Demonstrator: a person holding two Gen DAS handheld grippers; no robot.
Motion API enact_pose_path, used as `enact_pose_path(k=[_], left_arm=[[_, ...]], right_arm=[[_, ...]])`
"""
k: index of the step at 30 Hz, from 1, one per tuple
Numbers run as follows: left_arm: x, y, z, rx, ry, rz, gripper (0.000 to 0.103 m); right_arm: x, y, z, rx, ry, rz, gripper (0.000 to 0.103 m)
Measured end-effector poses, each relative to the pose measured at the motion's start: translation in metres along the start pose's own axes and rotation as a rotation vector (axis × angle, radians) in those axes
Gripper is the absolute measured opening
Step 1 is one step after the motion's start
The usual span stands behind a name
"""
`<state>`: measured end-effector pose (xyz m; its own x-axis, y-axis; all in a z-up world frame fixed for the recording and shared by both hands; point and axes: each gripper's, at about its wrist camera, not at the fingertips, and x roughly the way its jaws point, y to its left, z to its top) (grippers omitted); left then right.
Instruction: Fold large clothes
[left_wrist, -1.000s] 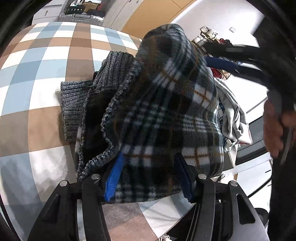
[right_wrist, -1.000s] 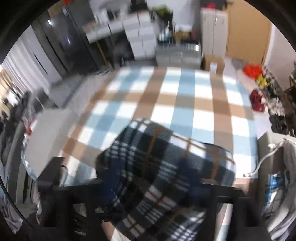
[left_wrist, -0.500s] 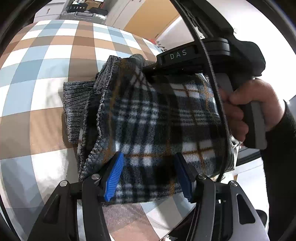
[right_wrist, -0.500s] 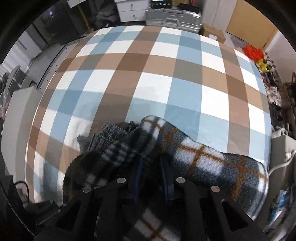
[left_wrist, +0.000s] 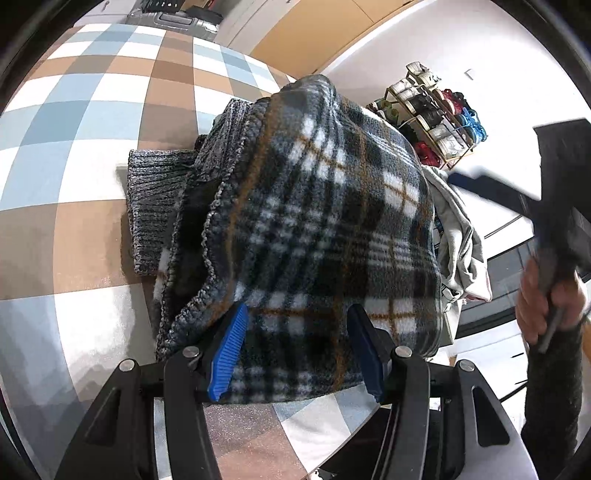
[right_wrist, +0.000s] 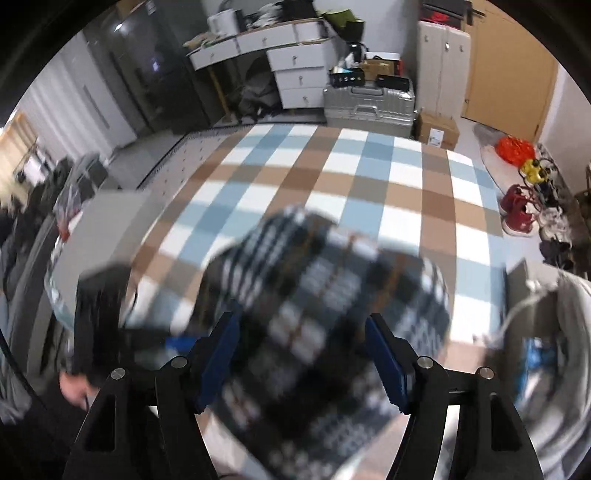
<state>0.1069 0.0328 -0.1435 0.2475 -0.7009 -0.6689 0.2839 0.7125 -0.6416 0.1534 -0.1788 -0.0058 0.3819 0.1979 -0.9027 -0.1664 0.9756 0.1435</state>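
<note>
Plaid fleece garment (left_wrist: 332, 229) folded into a thick bundle, resting on checked table cover (left_wrist: 74, 110) near its close edge, grey knit trim showing along one side. Left gripper (left_wrist: 295, 347) spread open, blue pads (left_wrist: 227, 360) flanking the bundle's near end, contact not determinable. Right gripper (right_wrist: 303, 358) also spread open above the bundle (view motion-blurred), clamping nothing. Shoe rack (left_wrist: 432, 110) beyond the table.
</note>
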Motion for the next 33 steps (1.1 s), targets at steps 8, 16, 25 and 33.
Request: enact_pose_path(k=[8, 16, 25, 33], left_arm=[[0.007, 0.000, -0.001, -0.024, -0.009, -0.012, 0.051], [0.003, 0.011, 0.001, -0.053, 0.002, -0.035, 0.051], [0.003, 0.010, 0.001, -0.046, 0.008, -0.052, 0.051], [0.004, 0.010, 0.000, -0.049, 0.003, -0.035, 0.051]], right_arm=[[0.035, 0.025, -0.069, -0.107, 0.113, 0.053, 0.081], [0.070, 0.010, -0.062, 0.014, 0.127, 0.192, 0.087], [0.022, -0.033, -0.075, 0.245, -0.030, 0.492, 0.084], [0.066, -0.031, -0.111, 0.362, 0.234, 0.420, 0.011]])
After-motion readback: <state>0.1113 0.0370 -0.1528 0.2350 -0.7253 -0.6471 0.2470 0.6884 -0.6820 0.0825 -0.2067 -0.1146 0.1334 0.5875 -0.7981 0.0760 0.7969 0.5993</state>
